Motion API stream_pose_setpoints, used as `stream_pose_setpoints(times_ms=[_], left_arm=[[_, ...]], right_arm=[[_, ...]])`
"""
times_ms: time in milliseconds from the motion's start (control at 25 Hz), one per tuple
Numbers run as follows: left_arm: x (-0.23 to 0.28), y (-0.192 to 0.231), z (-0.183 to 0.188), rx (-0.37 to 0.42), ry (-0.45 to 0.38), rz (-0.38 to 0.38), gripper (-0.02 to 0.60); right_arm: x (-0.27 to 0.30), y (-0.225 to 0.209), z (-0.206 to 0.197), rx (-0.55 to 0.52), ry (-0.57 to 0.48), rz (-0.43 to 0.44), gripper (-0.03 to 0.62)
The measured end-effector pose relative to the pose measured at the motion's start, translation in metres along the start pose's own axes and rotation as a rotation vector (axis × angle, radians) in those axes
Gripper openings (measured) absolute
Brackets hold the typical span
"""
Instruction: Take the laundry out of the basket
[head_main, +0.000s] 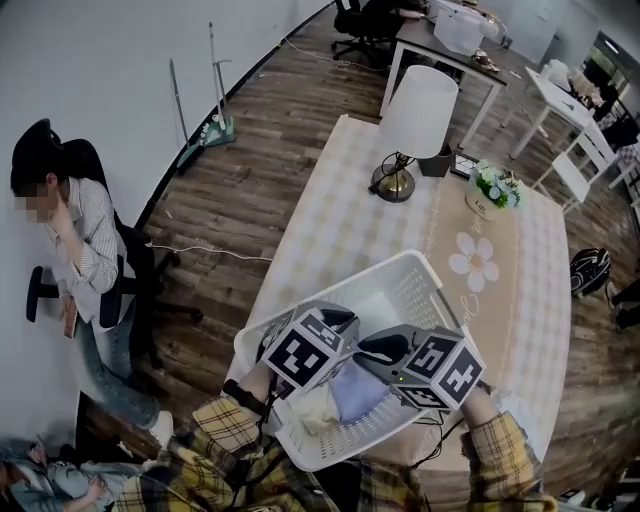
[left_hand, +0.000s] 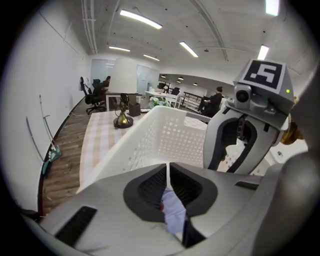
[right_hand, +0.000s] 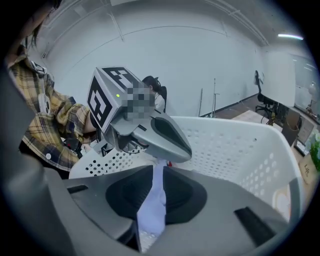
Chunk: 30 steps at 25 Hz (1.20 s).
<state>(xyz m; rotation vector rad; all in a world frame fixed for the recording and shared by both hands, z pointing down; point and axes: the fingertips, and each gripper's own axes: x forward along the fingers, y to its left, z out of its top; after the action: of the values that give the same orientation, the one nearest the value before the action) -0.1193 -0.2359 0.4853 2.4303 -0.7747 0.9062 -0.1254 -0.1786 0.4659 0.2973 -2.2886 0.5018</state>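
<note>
From the head view, a white perforated basket (head_main: 410, 290) sits on a checked table (head_main: 340, 200). The left gripper (head_main: 340, 335) and right gripper (head_main: 385, 350) hang side by side over the basket's near end. A lavender garment (head_main: 358, 392) lies inside the basket just under them, with a cream cloth (head_main: 312, 408) touching it on the left. A lamp (head_main: 415, 115) and a flower pot (head_main: 493, 188) stand beyond the basket's far rim.

In the left gripper view, the left gripper (left_hand: 168, 167) points into the basket (left_hand: 165, 135), its jaws a thin slit apart. The lavender garment (left_hand: 174, 212) shows through the lower part of the gap. No clamp on the cloth can be made out.

In the right gripper view, the right gripper (right_hand: 157, 170) also aims into the basket (right_hand: 235, 145). Its jaws stand a little wider apart, the gap filled by the lavender garment (right_hand: 152, 200) lying in the basket. A plaid sleeve (right_hand: 45, 125) shows just outside the basket's near wall.
</note>
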Motion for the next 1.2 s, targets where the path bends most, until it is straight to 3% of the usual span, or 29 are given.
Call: stream_pose_setpoints(times_ms=[160, 240, 440, 840, 1040, 1200], left_arm=[[0.016, -0.005, -0.011, 0.033, 0.071, -0.036, 0.105], [0.023, -0.006, -0.017, 0.053, 0.105, -0.050, 0.121], [0.039, -0.006, -0.033, 0.107, 0.177, -0.068, 0.170], [0.065, -0.008, -0.056, 0.092, 0.256, -0.143, 0.183], [0.076, -0.010, -0.066, 0.103, 0.284, -0.188, 0.186], [0.086, 0.002, -0.070, 0.091, 0.292, -0.157, 0.190]], right_arm=[[0.007, 0.003, -0.004, -0.033, 0.025, 0.043, 0.107], [0.010, 0.008, -0.009, -0.046, 0.056, 0.086, 0.169], [0.023, 0.026, -0.027, -0.096, 0.158, 0.192, 0.251], [0.047, 0.069, -0.055, -0.298, 0.326, 0.384, 0.327], [0.071, 0.073, -0.086, -0.466, 0.447, 0.361, 0.357], [0.089, 0.066, -0.099, -0.537, 0.500, 0.286, 0.360]])
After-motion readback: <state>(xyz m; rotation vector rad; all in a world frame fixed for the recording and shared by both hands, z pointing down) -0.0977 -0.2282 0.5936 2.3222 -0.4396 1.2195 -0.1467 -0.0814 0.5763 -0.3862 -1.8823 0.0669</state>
